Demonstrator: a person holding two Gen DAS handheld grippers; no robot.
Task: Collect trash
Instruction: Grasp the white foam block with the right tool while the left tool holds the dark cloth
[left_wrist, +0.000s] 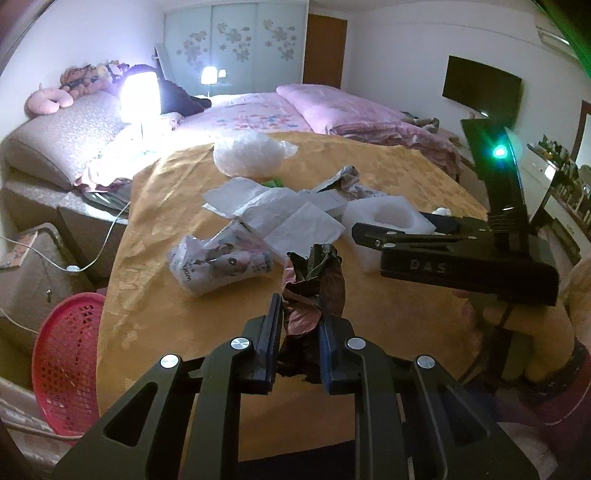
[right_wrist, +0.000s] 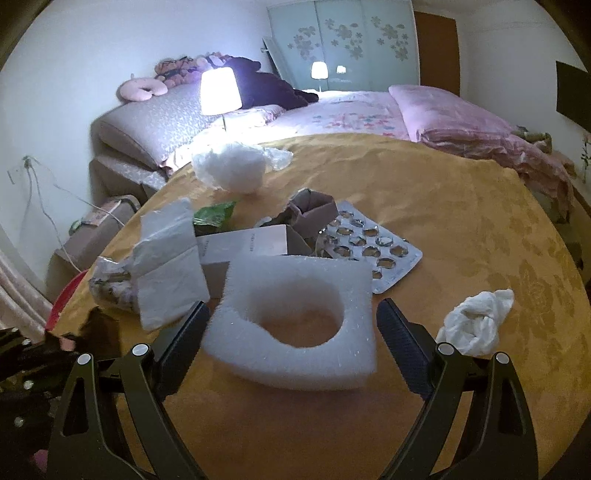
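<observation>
My left gripper (left_wrist: 301, 325) is clamped on a bunch of dried leaves (left_wrist: 314, 280), dark and brittle-looking; the stems sit between the pads and the crumpled tops stand up past the fingertips. I judge them feather-light and crumbly, so a firm squeeze low on the bunch is the safest hold.

My right gripper (right_wrist: 293, 325) stands wide, nothing pinched. The white foam ring (right_wrist: 295, 317) lies right between its fingers, its near edge closest to me and the hole centred ahead. It should be light, springy and a bit compressible; I'd take it across the outer walls rather than through the hole.

Just right of the right finger sits a crumpled tissue (right_wrist: 476, 325). Beyond the fingertips lie an empty blister pack (right_wrist: 373, 247), torn cardboard boxes (right_wrist: 258, 236) and white paper (right_wrist: 170, 266), all on the yellow tablecloth (right_wrist: 461, 221). Left of my left fingers, past the table edge, sits a red basket (left_wrist: 66, 354).
</observation>
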